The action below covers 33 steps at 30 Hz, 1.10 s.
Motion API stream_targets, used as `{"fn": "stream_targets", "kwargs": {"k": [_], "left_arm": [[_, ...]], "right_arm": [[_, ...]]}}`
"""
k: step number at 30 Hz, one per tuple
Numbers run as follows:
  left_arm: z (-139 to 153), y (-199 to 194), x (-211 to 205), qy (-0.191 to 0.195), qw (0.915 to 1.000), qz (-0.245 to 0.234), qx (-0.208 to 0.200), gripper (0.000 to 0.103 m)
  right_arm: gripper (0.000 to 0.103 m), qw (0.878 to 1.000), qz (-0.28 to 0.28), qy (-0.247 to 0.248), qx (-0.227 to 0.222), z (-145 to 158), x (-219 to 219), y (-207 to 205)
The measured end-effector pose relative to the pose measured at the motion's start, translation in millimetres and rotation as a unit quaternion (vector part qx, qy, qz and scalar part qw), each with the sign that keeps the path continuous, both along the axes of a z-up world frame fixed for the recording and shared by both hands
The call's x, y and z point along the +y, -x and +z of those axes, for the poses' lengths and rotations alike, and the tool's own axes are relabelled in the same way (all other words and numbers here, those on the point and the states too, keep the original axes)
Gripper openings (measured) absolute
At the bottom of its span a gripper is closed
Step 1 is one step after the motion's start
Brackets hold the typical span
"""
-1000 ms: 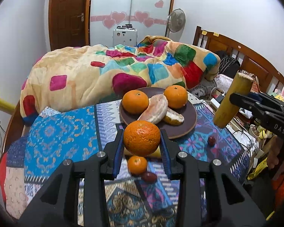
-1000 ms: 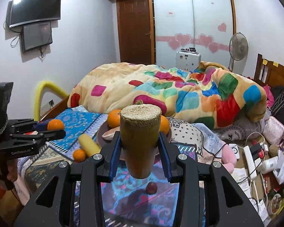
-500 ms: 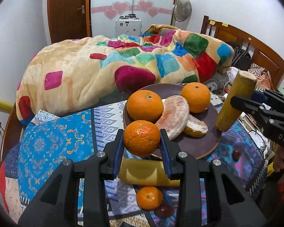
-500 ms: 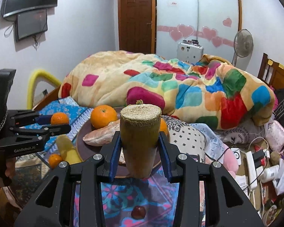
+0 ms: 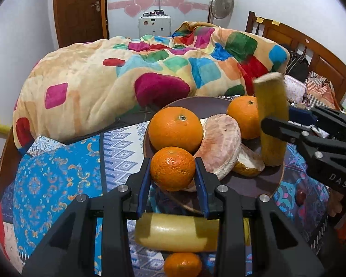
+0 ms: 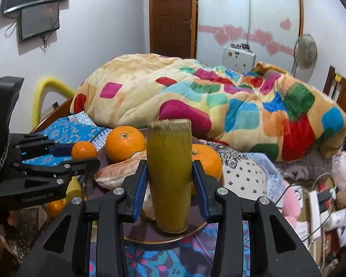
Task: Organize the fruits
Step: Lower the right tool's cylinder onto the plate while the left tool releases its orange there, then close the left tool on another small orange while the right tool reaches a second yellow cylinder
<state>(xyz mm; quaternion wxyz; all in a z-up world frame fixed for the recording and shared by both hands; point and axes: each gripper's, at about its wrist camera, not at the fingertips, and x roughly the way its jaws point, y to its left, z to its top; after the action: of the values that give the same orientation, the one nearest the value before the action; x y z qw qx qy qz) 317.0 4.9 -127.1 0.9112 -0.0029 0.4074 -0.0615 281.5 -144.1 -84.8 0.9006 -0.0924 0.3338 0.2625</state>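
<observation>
- The left gripper (image 5: 172, 173) has its blue pads pressed on both sides of a small orange (image 5: 172, 168); the jaws stand only as wide as the fruit. A second ago this orange hung well short of the plate, over the patterned cloth; now it sits at the plate's near rim, just in front of the fruit already there.
- Below those jaws lies a yellow stick (image 5: 177, 232) on the cloth, with another little orange (image 5: 182, 264) just nearer. Both have slid down toward the bottom of the left view since the earlier frame.
- The right gripper (image 6: 169, 177) is clamped on an upright yellow-green cane piece (image 6: 168, 175), jaws narrowed to its width. Earlier it hung over the cloth with a dark red fruit under it; now its lower end is over the plate, touching it or just above, I cannot tell which.
- The brown plate (image 5: 253, 184) holds a big orange (image 5: 175, 128), a second orange (image 5: 242, 120) behind, and peeled pomelo wedges (image 5: 221, 143) between them. All loom larger than a second ago.
- A small dark red fruit (image 5: 300, 197) rests on the cloth to the right of the plate.
- Beyond, the patchwork quilt (image 5: 131, 73) is heaped on the bed.
</observation>
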Motion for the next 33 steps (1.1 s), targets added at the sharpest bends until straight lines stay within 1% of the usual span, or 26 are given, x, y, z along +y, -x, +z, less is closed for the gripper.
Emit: {"fn": "stream_targets", "kwargs": {"k": [4,7,10,11,13,15,16,19,23,26,28,33], "left_arm": [[-4.3,-6.6,-2.5,-0.002,1.0000,0.000,0.004,0.036],[-5.1,-8.8,-3.5,-0.008,1.0000,0.003,0.000,0.036],[-6.1,-11.0,-3.5,-0.010,0.9999,0.007,0.001,0.037],[-6.1,-11.5,-3.0,-0.009,0.9999,0.008,0.001,0.038],[-6.0,-12.2,-1.9,-0.011,0.9999,0.012,0.002,0.045],[-5.2,-12.9,0.1,-0.012,0.9998,0.018,0.000,0.056],[-4.8,-13.2,1.1,-0.010,0.9998,0.019,-0.001,0.057],[-3.7,-12.6,3.1,0.001,0.9999,0.016,0.003,0.058],[1.3,-5.0,1.1,0.000,0.9999,0.014,0.001,0.058],[8.9,7.0,0.3,0.002,0.9999,0.013,-0.007,0.058],[14.9,15.3,0.1,-0.006,0.9997,0.015,-0.015,0.058],[26.9,39.6,0.7,-0.010,0.9996,0.012,-0.022,0.058]], "right_arm": [[0.035,1.000,0.007,0.002,0.028,-12.3,2.2,-8.4],[0.035,1.000,0.010,0.013,0.023,-12.6,7.1,-4.7],[0.035,0.999,0.020,0.014,0.029,-15.4,9.2,-3.1],[0.035,0.999,0.022,0.014,0.031,-16.1,9.8,-2.2],[0.035,0.999,0.020,0.015,0.031,-16.3,9.6,-2.2],[0.035,0.999,0.020,0.015,0.034,-16.1,9.4,-2.6],[0.035,0.999,0.020,0.016,0.036,-16.2,9.0,-2.5],[0.035,0.999,0.020,0.017,0.039,-15.5,6.8,-0.1],[0.035,0.999,0.019,0.018,0.037,-13.6,2.4,7.2],[0.038,0.999,0.017,0.014,0.034,-9.5,-2.0,13.7],[0.040,0.999,0.015,0.012,0.028,-5.4,-4.4,19.2],[0.040,1.000,0.016,0.005,0.014,6.0,-9.8,38.1]]}}
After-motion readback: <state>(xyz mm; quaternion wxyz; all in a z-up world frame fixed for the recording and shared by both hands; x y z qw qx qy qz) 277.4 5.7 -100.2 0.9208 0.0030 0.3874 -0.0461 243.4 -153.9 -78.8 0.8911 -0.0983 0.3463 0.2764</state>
